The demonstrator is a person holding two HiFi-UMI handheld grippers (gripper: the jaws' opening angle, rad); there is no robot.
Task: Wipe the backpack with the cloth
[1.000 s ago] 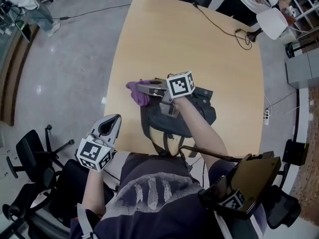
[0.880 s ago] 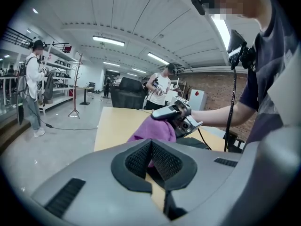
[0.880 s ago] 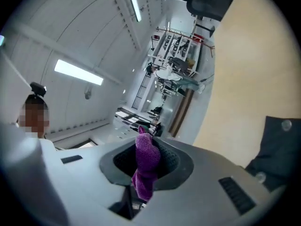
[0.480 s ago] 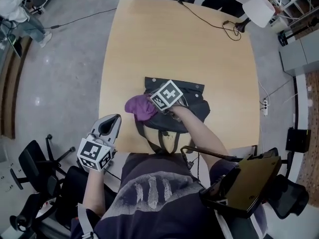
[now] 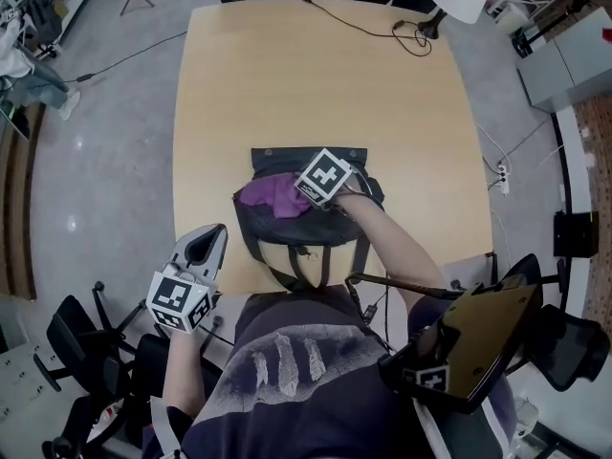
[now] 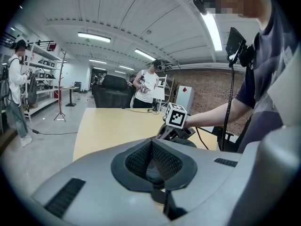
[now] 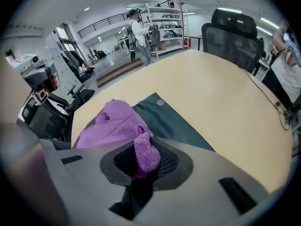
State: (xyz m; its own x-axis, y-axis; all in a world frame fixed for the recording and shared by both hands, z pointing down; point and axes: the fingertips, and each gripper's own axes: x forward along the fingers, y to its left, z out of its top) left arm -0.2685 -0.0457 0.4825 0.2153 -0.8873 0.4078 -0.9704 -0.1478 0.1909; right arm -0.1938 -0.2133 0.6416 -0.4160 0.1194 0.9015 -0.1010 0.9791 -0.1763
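**A:** Where's the backpack?

**B:** The backpack [image 5: 320,229] lies flat on the near half of the tabletop [image 5: 316,84]. Its straps trail toward the near edge, close to the person.

**A:** And the cloth?

**B:** The purple cloth [image 5: 271,195] is bunched on the backpack's far-left part, touching the dark fabric.

**A:** Which gripper has it?

**B:** The right gripper [image 5: 292,197]. Its own view shows a fold of cloth pinched between its fingers [image 7: 207,173]. The rest of the cloth spreads ahead over the backpack.

**A:** What about the left gripper?

**B:** The left gripper [image 5: 205,247] is off the tabletop's near-left corner, beside the person and well apart from the backpack. Its fingers [image 6: 70,192] are closed together with nothing between them.

**A:** Does its view catch anything of the work?

**B:** Only the right gripper's marker cube [image 6: 176,116] across the tabletop, with the forearm behind it. The cloth can't be made out from there.

**A:** Anything else on the tabletop?

**B:** A black cable [image 5: 382,29] curls near the far edge, well apart from the backpack.
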